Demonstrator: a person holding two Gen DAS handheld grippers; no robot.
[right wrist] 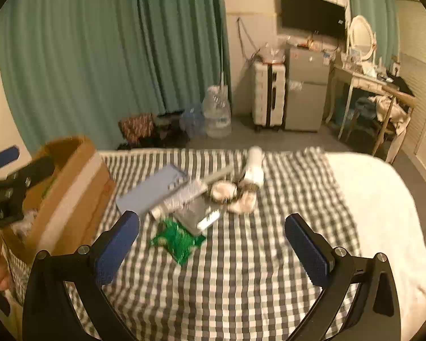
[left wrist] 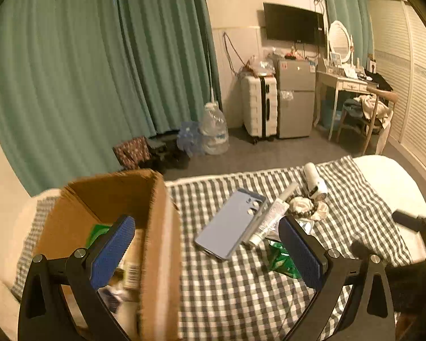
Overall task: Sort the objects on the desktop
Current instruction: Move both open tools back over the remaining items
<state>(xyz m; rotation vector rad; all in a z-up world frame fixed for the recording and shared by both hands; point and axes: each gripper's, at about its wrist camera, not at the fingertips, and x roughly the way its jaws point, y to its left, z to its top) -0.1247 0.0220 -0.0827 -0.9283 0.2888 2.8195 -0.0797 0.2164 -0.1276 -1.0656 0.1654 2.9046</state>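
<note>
A cardboard box (left wrist: 156, 227) (right wrist: 76, 187) stands at the left of the checked cloth (left wrist: 241, 298) (right wrist: 241, 270) and holds several packets. My left gripper (left wrist: 207, 250) is open, its left finger over the box and its right finger by the green packet (left wrist: 282, 261) (right wrist: 179, 241). In a loose pile lie a pale blue phone case (left wrist: 230, 227) (right wrist: 153, 190), a white tube (left wrist: 267, 224) (right wrist: 181, 199), a white bottle (left wrist: 315, 182) (right wrist: 254, 167) and a scrunchie (left wrist: 304, 206) (right wrist: 227, 191). My right gripper (right wrist: 213, 241) hangs open above the cloth, nearer than the pile.
The white bed (right wrist: 383, 213) extends right of the cloth. Beyond it are green curtains (left wrist: 85, 71), water jugs (left wrist: 214, 130), a white suitcase (left wrist: 260, 105), a small fridge (left wrist: 295, 96) and a dressing table (left wrist: 346, 85) with a chair.
</note>
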